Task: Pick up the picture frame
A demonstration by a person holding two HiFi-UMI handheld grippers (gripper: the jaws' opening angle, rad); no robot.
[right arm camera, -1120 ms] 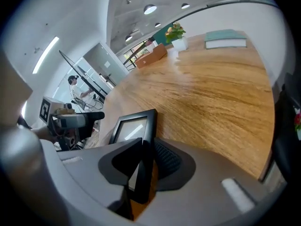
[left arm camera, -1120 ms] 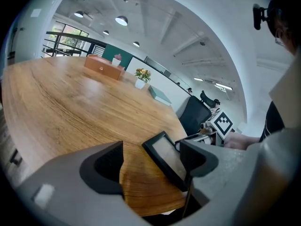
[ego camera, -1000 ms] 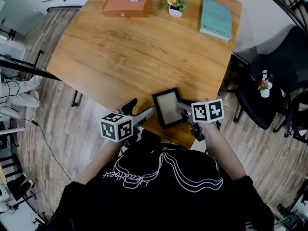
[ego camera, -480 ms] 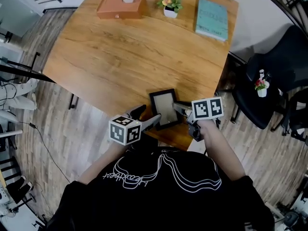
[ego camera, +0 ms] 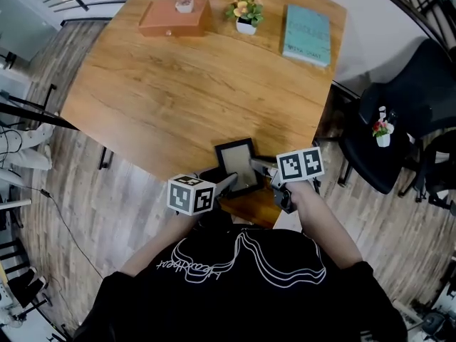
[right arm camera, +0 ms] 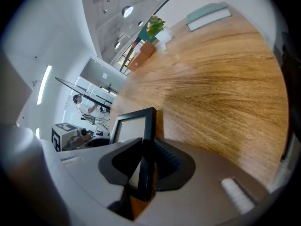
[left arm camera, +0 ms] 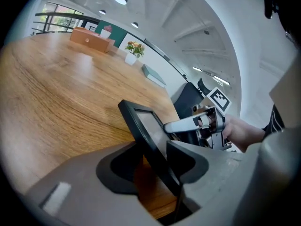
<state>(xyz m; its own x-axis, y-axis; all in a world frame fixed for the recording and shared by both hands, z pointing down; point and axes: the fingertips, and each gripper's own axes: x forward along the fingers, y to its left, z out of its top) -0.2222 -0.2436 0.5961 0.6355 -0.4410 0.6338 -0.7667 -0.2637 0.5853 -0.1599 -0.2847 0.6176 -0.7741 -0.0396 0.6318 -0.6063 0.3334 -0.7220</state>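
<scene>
The black picture frame (ego camera: pixel 236 161) with a pale insert sits at the near edge of the wooden table (ego camera: pixel 164 84), tilted up off the wood. My left gripper (ego camera: pixel 229 182) is shut on its lower left edge, and my right gripper (ego camera: pixel 258 166) is shut on its right edge. In the left gripper view the frame (left arm camera: pixel 146 126) runs slantwise between the jaws of the left gripper (left arm camera: pixel 153 149), with the right gripper's finger (left arm camera: pixel 183 125) on its far side. In the right gripper view the frame (right arm camera: pixel 129 126) stands edge-on inside the right gripper (right arm camera: pixel 146 147).
At the table's far side stand an orange-brown box (ego camera: pixel 171 20) topped by a small pink plant, a flower pot (ego camera: pixel 244 13) and a teal book (ego camera: pixel 308 26). A black chair (ego camera: pixel 399 105) carrying a small pot (ego camera: pixel 382 130) is off the table's right edge.
My left gripper has moved right and closed on the frame's lower left edge. The frame has tipped up from the table. The right gripper has kept its hold.
</scene>
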